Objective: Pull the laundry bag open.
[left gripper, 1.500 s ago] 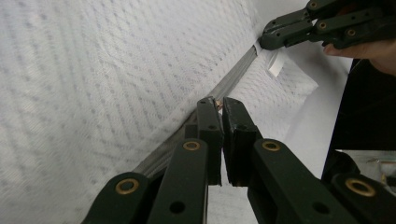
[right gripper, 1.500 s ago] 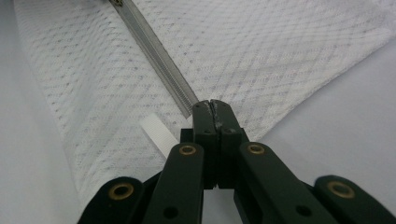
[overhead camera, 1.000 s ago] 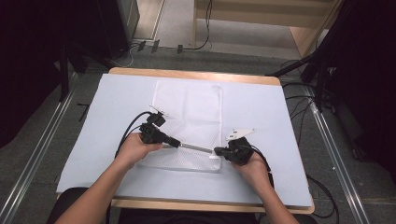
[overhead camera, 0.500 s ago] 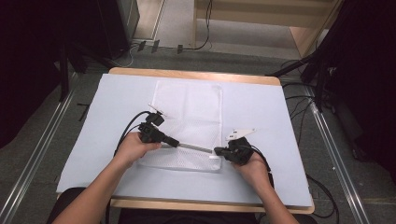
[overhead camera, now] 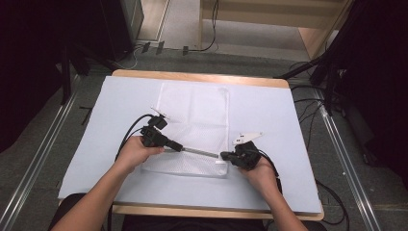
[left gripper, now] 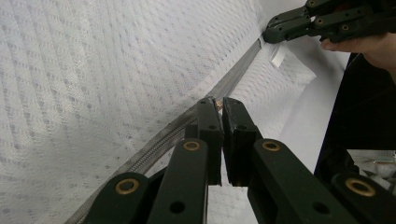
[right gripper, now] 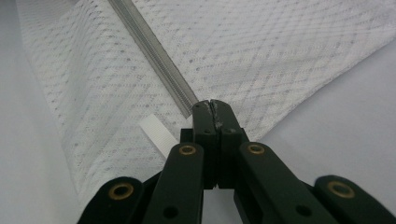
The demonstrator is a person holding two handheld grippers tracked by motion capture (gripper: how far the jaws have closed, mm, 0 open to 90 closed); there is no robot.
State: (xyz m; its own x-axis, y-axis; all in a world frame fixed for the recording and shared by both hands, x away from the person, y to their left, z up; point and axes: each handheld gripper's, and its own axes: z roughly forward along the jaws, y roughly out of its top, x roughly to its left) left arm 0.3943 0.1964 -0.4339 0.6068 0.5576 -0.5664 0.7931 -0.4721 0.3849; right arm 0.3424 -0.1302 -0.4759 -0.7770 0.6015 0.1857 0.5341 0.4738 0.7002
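A white mesh bag (overhead camera: 197, 113) lies flat on the pale table cover (overhead camera: 269, 110), with its grey zipper (overhead camera: 202, 152) running along the near edge. My left gripper (overhead camera: 180, 147) is shut on the small brass zipper pull (left gripper: 217, 103), which sits pinched at the jaw tips beside the mesh bag (left gripper: 93, 70). My right gripper (overhead camera: 225, 156) is shut on the end of the zipper (right gripper: 154, 51), at the corner of the mesh bag (right gripper: 280, 56). A white tag (right gripper: 156, 134) hangs beside that corner. The right gripper (left gripper: 280, 29) also appears far off in the left gripper view, by the white tag (left gripper: 278, 56).
The table's wooden rim (overhead camera: 192, 76) shows at the far edge. Black cables (overhead camera: 127, 137) trail from the left gripper across the cover. Metal rails (overhead camera: 38, 163) run along the floor on both sides, and dark equipment (overhead camera: 370, 72) stands at the right.
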